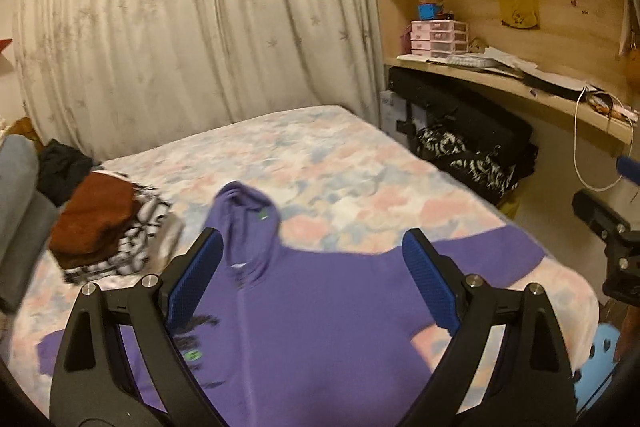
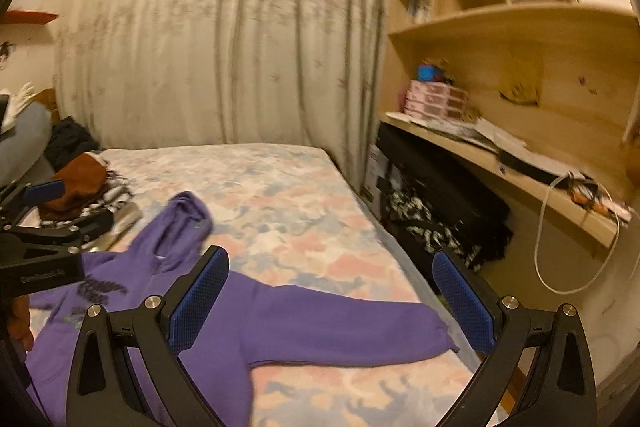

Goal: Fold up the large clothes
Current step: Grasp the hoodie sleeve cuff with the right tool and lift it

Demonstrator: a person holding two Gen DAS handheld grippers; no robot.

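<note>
Hoodie (image 1: 320,307) flat on bed (image 1: 320,167) | below both grippers' jaws, untouched | left gripper (image 1: 316,287) jaws apart | right gripper (image 2: 332,299) jaws apart

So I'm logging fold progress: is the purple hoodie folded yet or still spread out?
Spread out. The hoodie lies flat on the bed, sleeve stretched sideways, hood extended.

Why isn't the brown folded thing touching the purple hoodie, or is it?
Apart. In the left wrist view, the brown folded garment tops a pile, and a strip of flowery bedsheet shows between that pile and the purple hoodie.
</note>
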